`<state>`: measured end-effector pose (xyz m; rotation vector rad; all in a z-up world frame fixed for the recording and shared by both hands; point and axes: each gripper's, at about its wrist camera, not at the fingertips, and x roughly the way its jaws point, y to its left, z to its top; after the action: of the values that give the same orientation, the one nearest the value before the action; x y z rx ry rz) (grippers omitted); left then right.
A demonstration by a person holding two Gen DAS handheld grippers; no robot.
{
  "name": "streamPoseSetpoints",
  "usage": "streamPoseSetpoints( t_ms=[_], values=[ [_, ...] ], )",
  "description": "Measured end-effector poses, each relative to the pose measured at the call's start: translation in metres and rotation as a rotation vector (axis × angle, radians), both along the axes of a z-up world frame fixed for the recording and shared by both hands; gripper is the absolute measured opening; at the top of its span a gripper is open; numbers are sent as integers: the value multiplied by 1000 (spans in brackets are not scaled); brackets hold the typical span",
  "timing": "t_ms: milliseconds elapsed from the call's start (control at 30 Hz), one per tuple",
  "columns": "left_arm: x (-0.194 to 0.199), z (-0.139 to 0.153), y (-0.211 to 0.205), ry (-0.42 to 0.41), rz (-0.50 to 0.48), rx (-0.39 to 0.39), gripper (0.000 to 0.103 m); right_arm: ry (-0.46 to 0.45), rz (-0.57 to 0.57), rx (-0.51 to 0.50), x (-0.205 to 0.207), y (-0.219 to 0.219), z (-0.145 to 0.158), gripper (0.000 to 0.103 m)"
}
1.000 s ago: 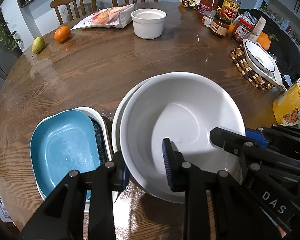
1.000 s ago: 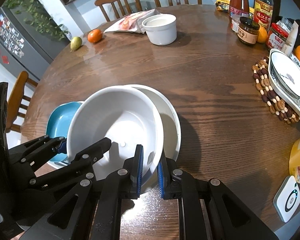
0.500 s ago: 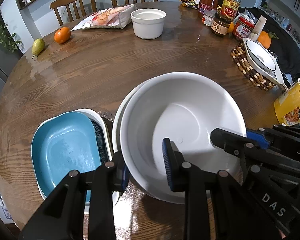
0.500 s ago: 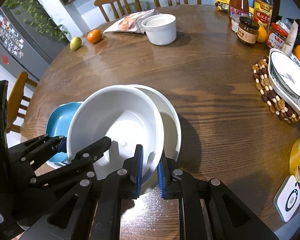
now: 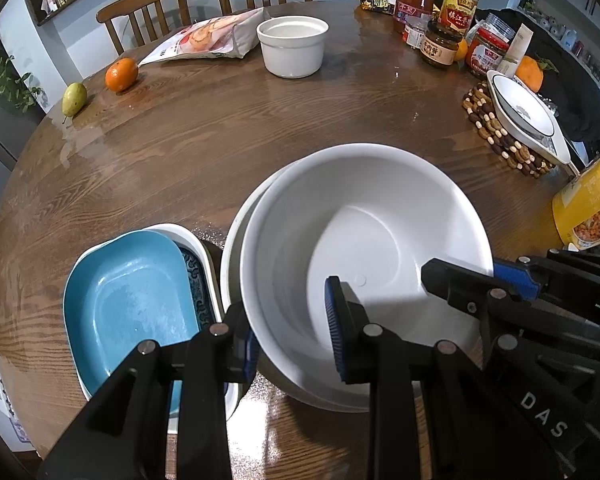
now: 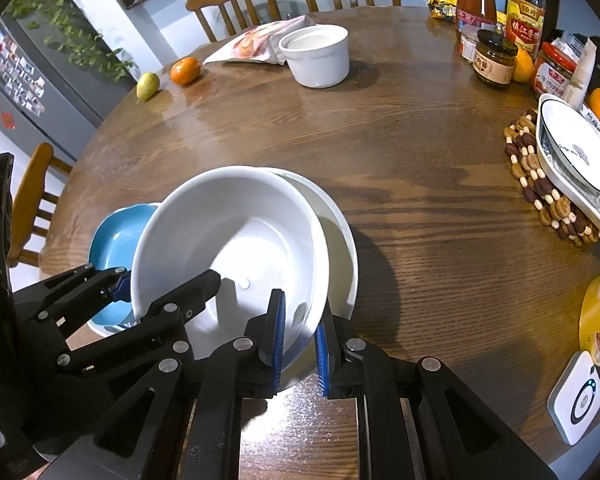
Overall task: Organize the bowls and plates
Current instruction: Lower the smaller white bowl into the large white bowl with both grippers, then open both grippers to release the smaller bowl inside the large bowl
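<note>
Nothing has shifted since the earlier frames: both grippers hold where they were, clamped on the same white bowl (image 5: 364, 248). On its near-left side, the left gripper (image 5: 292, 330) has its jaws partly closed across the rim, one pad inside the bowl and one outside. At the near-right rim the right gripper (image 6: 300, 332) is pinched almost fully closed over the thin wall, again one pad on each side. This bowl sits tilted in a second white bowl (image 6: 340, 240) below it; whether the two touch all round is hard to tell from these views. Just left of them a blue dish (image 5: 128, 300) lies nested in a white patterned dish (image 5: 204, 256) on the round wooden table (image 5: 220, 140). Farther back stand a white ramekin (image 5: 292, 46), an orange (image 5: 121, 75) and a pear (image 5: 74, 98). At the right edge an oval plate (image 6: 576, 160) rests on a beaded trivet (image 6: 540, 192).
</note>
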<state>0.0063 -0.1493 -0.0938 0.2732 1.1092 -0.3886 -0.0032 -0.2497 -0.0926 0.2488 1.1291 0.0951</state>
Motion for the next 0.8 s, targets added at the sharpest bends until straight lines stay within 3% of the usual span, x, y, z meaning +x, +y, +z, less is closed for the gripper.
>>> streamPoseSetpoints(
  t_ms=[800],
  values=[
    [3, -1, -2, -13, 6, 15, 26, -6, 3, -35, 2, 2, 1, 15]
  ],
)
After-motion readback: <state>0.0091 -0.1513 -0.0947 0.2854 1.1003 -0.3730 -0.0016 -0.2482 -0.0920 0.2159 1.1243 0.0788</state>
